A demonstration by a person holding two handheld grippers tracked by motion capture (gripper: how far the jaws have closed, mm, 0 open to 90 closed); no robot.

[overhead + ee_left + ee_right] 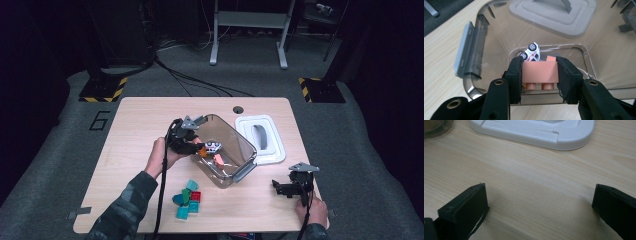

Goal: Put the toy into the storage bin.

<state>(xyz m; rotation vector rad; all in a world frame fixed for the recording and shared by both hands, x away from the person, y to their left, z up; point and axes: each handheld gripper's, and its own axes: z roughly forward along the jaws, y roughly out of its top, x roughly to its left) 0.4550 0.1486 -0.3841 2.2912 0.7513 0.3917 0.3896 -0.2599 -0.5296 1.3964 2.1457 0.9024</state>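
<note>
Left gripper (539, 75) pinches a light, rigid, probably slick brick (539, 72) by its flat sides, above the bin (471, 50); right gripper (539, 202) stands spread.

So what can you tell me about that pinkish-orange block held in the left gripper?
The salmon-orange building block looks like smooth moulded plastic, rectangular, with two round studs showing along its lower edge in the left gripper view, so it is turned studs-down there. The left gripper is shut on it, one black padded jaw pressing each end. It hangs over the open clear plastic bin, above a white toy car lying on its side on the bin floor. Nothing else seems to touch it.
</note>
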